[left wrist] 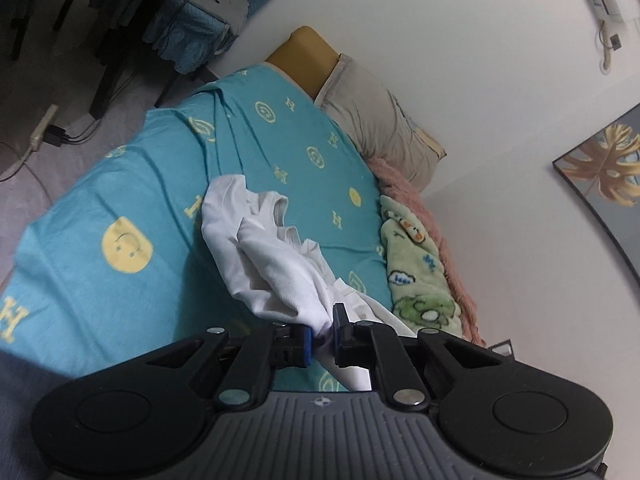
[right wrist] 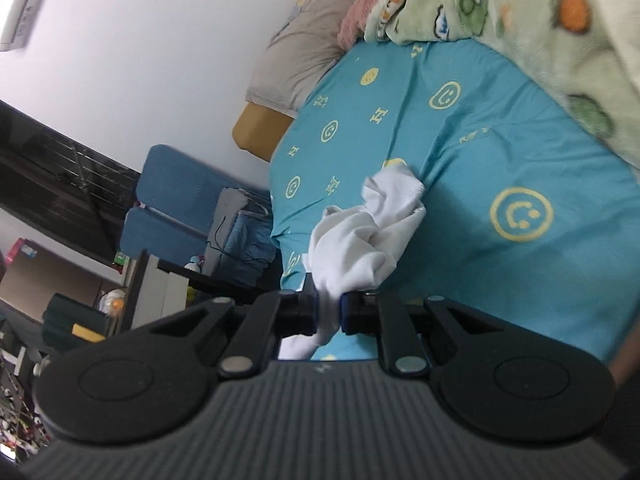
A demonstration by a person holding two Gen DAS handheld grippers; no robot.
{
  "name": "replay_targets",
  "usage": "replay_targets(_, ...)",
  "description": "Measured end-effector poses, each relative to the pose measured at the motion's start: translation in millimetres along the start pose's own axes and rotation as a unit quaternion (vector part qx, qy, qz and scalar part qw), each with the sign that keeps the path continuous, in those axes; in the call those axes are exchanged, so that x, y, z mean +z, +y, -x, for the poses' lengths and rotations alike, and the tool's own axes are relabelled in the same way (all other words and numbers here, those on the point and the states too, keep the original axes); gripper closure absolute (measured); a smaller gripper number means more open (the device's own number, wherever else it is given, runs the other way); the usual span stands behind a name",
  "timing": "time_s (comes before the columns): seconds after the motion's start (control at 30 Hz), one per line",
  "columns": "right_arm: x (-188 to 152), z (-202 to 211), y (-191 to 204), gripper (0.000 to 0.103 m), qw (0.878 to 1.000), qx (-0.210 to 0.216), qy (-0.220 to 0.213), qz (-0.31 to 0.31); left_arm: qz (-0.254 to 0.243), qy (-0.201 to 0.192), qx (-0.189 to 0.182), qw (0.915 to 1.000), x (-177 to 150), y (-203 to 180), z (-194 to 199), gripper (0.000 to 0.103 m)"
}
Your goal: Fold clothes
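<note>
A white garment (left wrist: 272, 264) hangs bunched above a bed with a turquoise sheet (left wrist: 120, 184) printed with yellow smiley faces. My left gripper (left wrist: 322, 332) is shut on one end of the garment, and the cloth trails forward from its jaws. In the right wrist view the same white garment (right wrist: 372, 232) is crumpled just ahead of my right gripper (right wrist: 329, 312), which is shut on another part of it. A loose tail of cloth hangs below the right jaws. The turquoise sheet (right wrist: 500, 152) fills the view behind it.
A green cartoon blanket (left wrist: 416, 276) and a pink fluffy throw (left wrist: 404, 184) lie along the wall side of the bed. A grey pillow (left wrist: 372, 120) and a yellow headboard (left wrist: 304, 56) are at the far end. A blue chair (right wrist: 176, 200) and dark desk (right wrist: 48, 176) stand beside the bed.
</note>
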State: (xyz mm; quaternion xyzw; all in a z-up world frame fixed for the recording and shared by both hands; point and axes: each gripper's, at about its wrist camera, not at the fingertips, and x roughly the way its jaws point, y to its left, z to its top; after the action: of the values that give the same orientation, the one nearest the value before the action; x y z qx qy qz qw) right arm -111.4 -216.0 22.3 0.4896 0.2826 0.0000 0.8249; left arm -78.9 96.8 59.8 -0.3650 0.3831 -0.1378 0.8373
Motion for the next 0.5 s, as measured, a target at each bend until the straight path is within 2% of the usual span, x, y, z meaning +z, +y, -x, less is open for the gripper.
replay_targets(0.17,-26.2,34.1,-11.5,0.090,1.000,-0.005,0.009,-0.019,0.017,0.011,0.013,0.9997,-29.5,11.7,37.7,0.093)
replay_targets(0.33,-36.0,42.9,-15.6,0.090,1.000,-0.009,0.015,-0.020,0.025,0.005,0.019,0.9995,-40.9,18.3,49.6,0.093)
replay_targets(0.4,-36.7,41.8,-16.7,0.090,1.000,-0.009,0.011,-0.019,0.019,0.003,0.020,0.9996,-40.5,19.5,45.1,0.093)
replay_targets(0.5,-36.3,29.1,-22.9,0.090,0.999,-0.018,0.016,-0.022,-0.004,0.015,0.044,0.9989,-36.3,18.8,24.3,0.093)
